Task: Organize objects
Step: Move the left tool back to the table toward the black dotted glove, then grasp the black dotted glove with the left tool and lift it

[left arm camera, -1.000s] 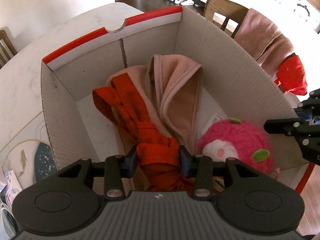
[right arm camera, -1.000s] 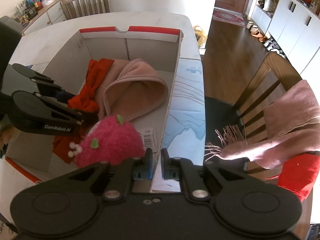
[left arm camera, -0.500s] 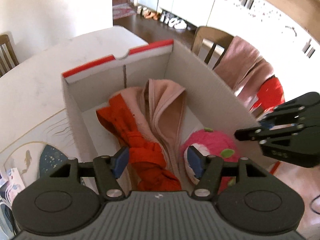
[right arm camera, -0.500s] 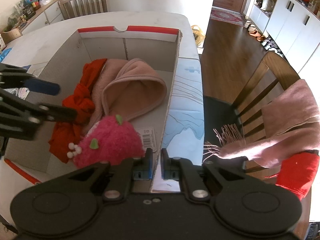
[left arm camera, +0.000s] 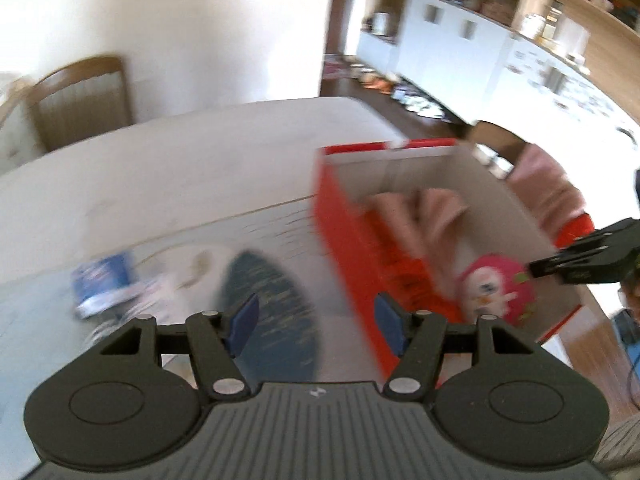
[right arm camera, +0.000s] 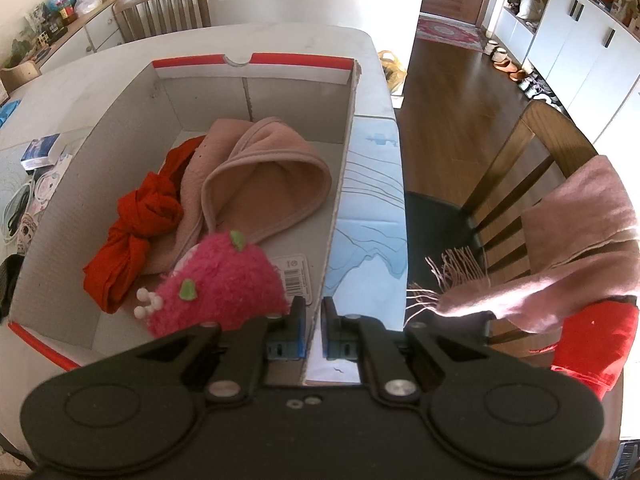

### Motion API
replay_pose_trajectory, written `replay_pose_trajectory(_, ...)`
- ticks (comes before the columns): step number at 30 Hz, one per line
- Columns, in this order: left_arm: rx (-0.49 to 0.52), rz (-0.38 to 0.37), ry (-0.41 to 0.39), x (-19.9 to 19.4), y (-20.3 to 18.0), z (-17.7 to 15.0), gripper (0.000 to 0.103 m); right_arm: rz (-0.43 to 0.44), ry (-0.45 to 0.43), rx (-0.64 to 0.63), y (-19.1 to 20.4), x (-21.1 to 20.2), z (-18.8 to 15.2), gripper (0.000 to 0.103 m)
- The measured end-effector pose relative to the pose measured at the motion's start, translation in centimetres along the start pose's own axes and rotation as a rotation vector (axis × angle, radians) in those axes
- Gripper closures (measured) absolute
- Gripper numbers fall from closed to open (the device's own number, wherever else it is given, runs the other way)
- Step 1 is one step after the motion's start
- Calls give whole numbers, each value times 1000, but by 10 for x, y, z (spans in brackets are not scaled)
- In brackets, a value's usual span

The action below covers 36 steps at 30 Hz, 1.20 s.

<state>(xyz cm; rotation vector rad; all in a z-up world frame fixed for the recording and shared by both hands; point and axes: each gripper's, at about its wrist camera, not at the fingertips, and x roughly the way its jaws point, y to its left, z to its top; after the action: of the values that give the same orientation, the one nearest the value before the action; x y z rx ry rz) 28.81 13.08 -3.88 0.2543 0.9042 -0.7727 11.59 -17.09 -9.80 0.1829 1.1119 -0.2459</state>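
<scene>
White table (right arm camera: 304,40) under daylight, wooden chairs around it, hardwood floor and white cabinets at about 2 o'clock in the right wrist view. Cardboard box (right arm camera: 352,128) with red rim standing open on the table, filling the middle of that view. Inside: knotted red cloth (right arm camera: 136,236) at 9 o'clock, touching a folded pink towel (right arm camera: 264,176) at the centre; fuzzy pink plush toy (right arm camera: 224,284) at 6 o'clock, lying against the towel's near edge, beside a barcode label (right arm camera: 294,276) on the box floor. Right gripper (right arm camera: 314,330) clamped narrow on the box's right wall, thin cardboard edge pinched between the blue pads. Pink fringed scarf (right arm camera: 560,248) draped over a chair back (right arm camera: 536,132) at 3 o'clock, red garment (right arm camera: 596,340) hanging below it.

Left wrist view blurred. Left gripper (left arm camera: 316,324) wide apart, nothing between the pads, above a dark blue patterned mat (left arm camera: 276,300) outside the box's red side. Small blue-and-white booklet (left arm camera: 104,284) at 9 o'clock. Box at 3 o'clock, plush toy visible inside.
</scene>
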Motion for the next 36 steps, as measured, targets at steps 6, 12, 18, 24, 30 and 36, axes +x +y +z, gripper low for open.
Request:
replay_pose_trajectory(6, -88, 152, 32, -13, 54, -47, 40, -11, 3, -5, 3, 1, 0, 96)
replay_pose_trajectory(12, -126, 154, 104, -4, 74, -91, 40, -19, 8, -14, 5, 1, 1, 95)
replay_pose_trajectory(18, -74, 93, 170, 15, 62, -113, 40, -27, 16, -12, 7, 1, 3, 95)
replay_pose_trajectory(24, -17, 102, 214, 36, 55, -125, 39, -32, 17, -3, 8, 1, 3, 95)
replay_pose_trajectory(30, -11, 128, 210, 41, 56, -128, 34, -27, 15, 7, 7, 1, 2, 94)
replay_pose_trajectory(36, 6, 155, 200, 44, 52, -129, 35, -24, 13, 8, 6, 1, 1, 95)
